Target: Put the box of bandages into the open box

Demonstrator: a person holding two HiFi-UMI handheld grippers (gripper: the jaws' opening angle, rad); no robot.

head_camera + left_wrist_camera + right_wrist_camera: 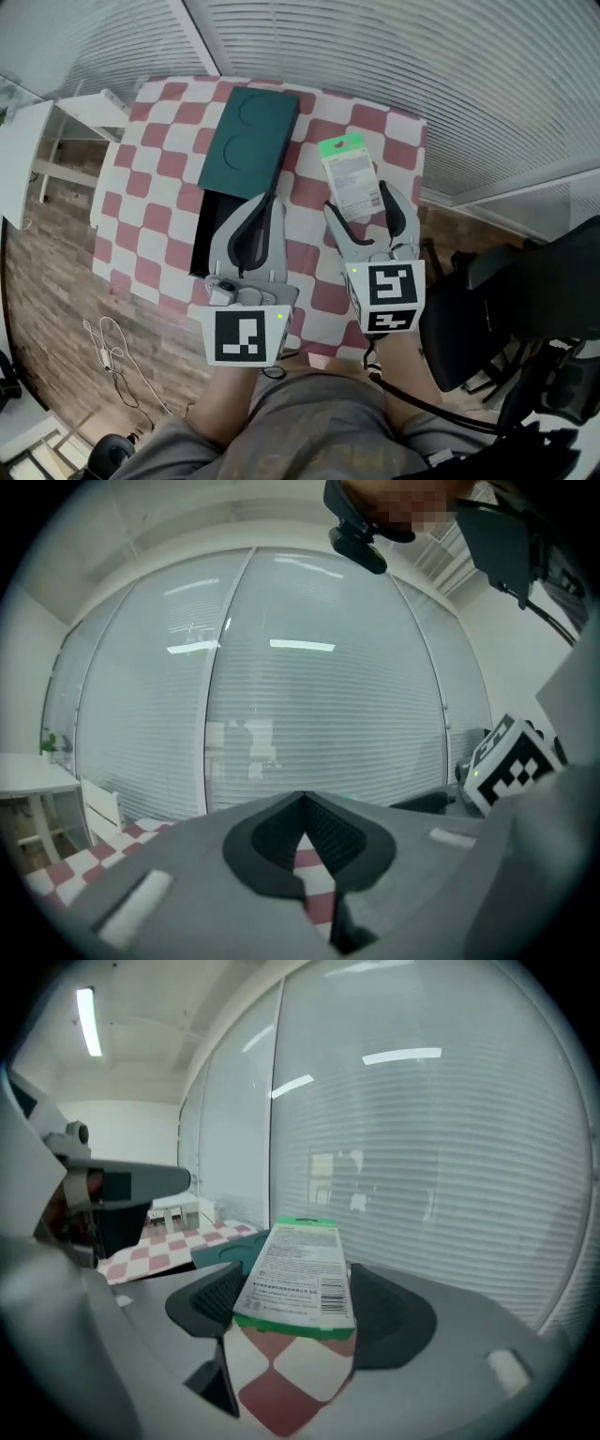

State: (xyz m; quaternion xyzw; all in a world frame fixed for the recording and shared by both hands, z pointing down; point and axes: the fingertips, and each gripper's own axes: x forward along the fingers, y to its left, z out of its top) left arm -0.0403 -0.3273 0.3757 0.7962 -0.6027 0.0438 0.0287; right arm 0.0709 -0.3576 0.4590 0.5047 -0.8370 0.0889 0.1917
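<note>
Closely, the right gripper view shows the right gripper (292,1290) pinching the one box of bandages (295,1269), barcode up, over the checkered table (141,187). The left gripper (302,803) has its jaws pressed together, empty. Only the head view shows one open box (202,239) and one green lid (248,136).

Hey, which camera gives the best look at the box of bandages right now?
The right gripper view: the box of bandages sits close up between the tongs of the right gripper, printed face and barcode showing. The head view shows it whole but small, at those tongs' tips. The left gripper view does not show it.
</note>
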